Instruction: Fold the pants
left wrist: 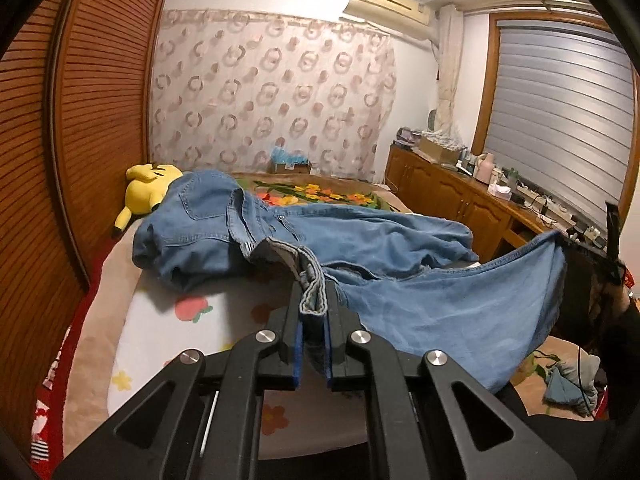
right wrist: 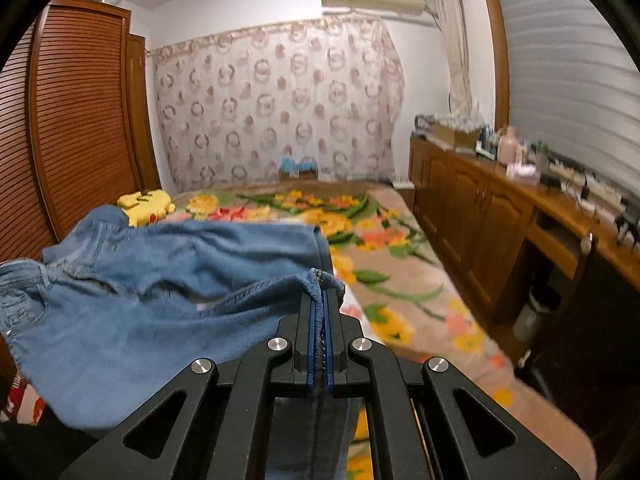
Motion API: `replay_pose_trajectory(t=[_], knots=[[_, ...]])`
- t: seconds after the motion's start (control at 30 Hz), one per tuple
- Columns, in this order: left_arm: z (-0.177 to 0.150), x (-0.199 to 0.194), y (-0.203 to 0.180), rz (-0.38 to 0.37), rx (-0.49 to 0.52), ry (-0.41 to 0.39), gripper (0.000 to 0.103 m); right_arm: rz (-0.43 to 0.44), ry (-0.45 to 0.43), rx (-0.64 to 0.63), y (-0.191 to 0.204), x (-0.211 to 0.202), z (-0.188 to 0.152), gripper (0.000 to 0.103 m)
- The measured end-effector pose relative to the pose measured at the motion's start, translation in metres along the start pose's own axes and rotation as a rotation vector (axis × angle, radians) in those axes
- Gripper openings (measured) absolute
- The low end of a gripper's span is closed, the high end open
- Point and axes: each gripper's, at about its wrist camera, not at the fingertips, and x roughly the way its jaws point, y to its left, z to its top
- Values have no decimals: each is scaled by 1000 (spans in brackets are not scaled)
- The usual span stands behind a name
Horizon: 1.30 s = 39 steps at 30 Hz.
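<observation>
Pants (left wrist: 360,236) of faded blue denim lie across a bed (left wrist: 224,312) covered with a white and beige flower-print blanket; part of the fabric is raised off the bed. No brand, label or legible writing shows on the pants or elsewhere in either view.

Left tool (left wrist: 314,308), black with blue pads: jaws narrow, clamped on a thick folded denim edge, apparently the waistband. Right tool (right wrist: 320,312), same build: jaws nearly together, clamped on a stitched hem seam of one leg (right wrist: 256,292). In the left wrist view that hem hangs stretched toward the right tool at the frame's right edge.

Orientation: in the left wrist view, the long axis of the pants runs from the seat and back pockets (left wrist: 200,200), at far left, to the leg ends at right, roughly across the bed. The second leg (left wrist: 420,240) lies flat behind the raised one.

A yellow plush toy (left wrist: 148,188) rests on the bed just behind the seat of the pants, touching or nearly touching the denim.
</observation>
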Motion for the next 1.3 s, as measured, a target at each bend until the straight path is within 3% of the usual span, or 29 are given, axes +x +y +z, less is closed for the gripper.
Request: replay_pose_trajectory(t=[0.27, 0.4, 0.53, 0.6, 0.87, 0.93, 1.1, 1.3], knots=[[-17, 23, 8, 19, -26, 55, 8, 99, 17, -60, 39, 70, 7, 3], [-23, 25, 11, 23, -29, 65, 8, 203, 72, -73, 62, 106, -8, 3], [-27, 29, 9, 20, -25, 77, 8, 247, 152, -87, 71, 124, -36, 6], [-29, 32, 7, 16, -22, 86, 8, 223, 166, -83, 65, 122, -47, 19], [-37, 42, 4, 12, -21, 111, 8, 140, 166, 9, 17, 80, -89, 29], [-38, 43, 4, 15, -20, 114, 8, 111, 189, 26, 16, 72, -100, 36], [-39, 44, 4, 21, -23, 121, 8, 95, 225, 103, 10, 67, -123, 37], [-39, 43, 4, 24, -24, 125, 8, 127, 248, 145, 6, 73, -113, 38]])
